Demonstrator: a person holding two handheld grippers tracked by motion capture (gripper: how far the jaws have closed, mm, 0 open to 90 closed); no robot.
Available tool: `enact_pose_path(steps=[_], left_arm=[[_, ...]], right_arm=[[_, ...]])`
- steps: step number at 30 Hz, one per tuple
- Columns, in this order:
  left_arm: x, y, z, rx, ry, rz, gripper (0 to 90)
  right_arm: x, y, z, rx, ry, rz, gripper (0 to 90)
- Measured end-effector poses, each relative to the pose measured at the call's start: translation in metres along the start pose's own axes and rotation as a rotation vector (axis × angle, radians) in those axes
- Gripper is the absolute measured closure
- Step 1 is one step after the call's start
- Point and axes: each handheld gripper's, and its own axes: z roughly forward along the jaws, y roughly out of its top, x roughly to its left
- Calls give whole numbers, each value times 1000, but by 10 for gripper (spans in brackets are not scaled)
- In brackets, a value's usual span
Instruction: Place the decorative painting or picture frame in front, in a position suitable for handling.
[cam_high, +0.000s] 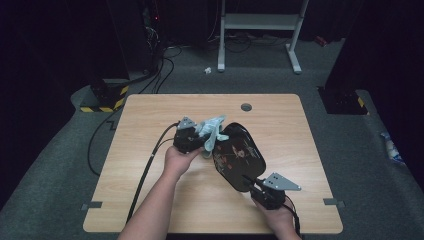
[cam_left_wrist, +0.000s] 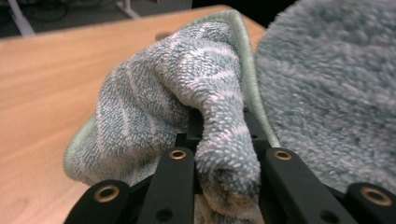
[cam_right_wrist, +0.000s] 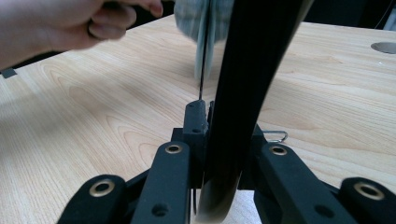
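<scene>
Left of the tray, the left claw (cam_high: 199, 142) is clamped tight on a pale teal towel (cam_high: 212, 131), jaws nearly together with a fold of terry cloth pinched between them. Left gripper view: the pinched fold of towel (cam_left_wrist: 224, 149) rises straight up from between the black jaws, more towel bunched to the left of it with a green hemmed edge, and a fluffy mass of it to the right. Bare wood of the desk (cam_left_wrist: 51, 88) lies beyond and left of that claw. The person's left hand (cam_high: 179, 159) wraps the gripper body, cable trailing back toward the near desk edge.

Just right of the left claw, the towel touches the upper part of a black lacquer tray (cam_high: 239, 155) with a faint floral pattern; the tray is tilted up off the desk (cam_high: 150, 107), its face toward the towel.

Further right and nearer the person, the right claw (cam_high: 248, 181) grips the tray's near edge, jaws closed on the thin rim. Right gripper view: the tray (cam_right_wrist: 247, 84) stands edge-on between the jaws, rising up and away from the claw, the pads pressing both sides. Beyond that claw and to its left, the left hand (cam_right_wrist: 70, 23) and a bit of towel (cam_right_wrist: 201, 18) show at the top. Round cable hole (cam_high: 246, 106) sits on the desk beyond both claws.
</scene>
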Motion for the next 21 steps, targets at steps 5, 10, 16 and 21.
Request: enact_pose_path(steps=[5,10,16,21], left_arm=[[2,-19,9,52,-8,-8,790],[-2,-40,22,136,-10,31,792],[-19,-58,25,192,26,172,802],[-37,-65,18,214,60,292,799]], right_arm=[[0,0,0,-2,-3,5,789],[0,0,0,-5,-6,5,790],[-1,-1,-2,-13,-8,12,794],[-1,-1,-2,-12,-20,14,799]])
